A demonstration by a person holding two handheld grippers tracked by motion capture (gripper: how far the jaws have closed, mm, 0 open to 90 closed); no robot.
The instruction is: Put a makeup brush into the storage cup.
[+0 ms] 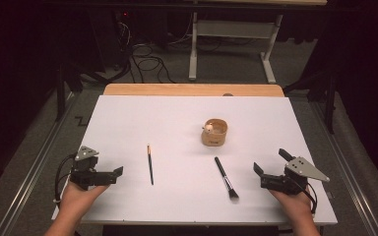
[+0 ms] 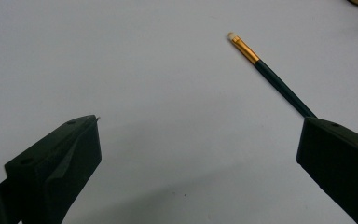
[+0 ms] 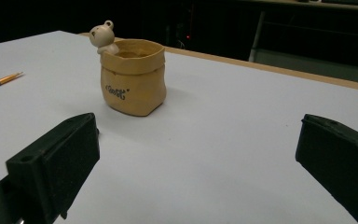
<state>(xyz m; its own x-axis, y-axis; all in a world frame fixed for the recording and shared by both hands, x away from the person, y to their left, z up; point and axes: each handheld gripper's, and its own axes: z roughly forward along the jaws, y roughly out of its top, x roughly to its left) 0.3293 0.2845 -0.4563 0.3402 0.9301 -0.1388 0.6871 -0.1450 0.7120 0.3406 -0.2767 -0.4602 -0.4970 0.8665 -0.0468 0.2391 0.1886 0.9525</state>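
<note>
A thin dark paintbrush [image 1: 150, 164] with a gold ferrule lies left of the table's middle, its pale tip [image 2: 233, 36] pointing away. My left gripper [image 1: 113, 173] rests near the front left, open, just left of that brush; in the left gripper view its jaws [image 2: 200, 133] stand wide with bare table between them, and the brush handle [image 2: 279, 86] runs behind one jaw. My right gripper [image 1: 271, 161] sits at the front right, open and holding nothing [image 3: 198, 135]. It faces a tan sack-shaped cup [image 3: 133, 79] with a small bear figure on its rim.
A black makeup brush [image 1: 226, 177] lies between the two grippers, bristles toward the front edge. The cup [image 1: 215, 132] stands right of centre on the white tabletop [image 1: 142, 118]. A wooden strip [image 1: 192, 90] edges the far side; beyond it are cables and a desk frame.
</note>
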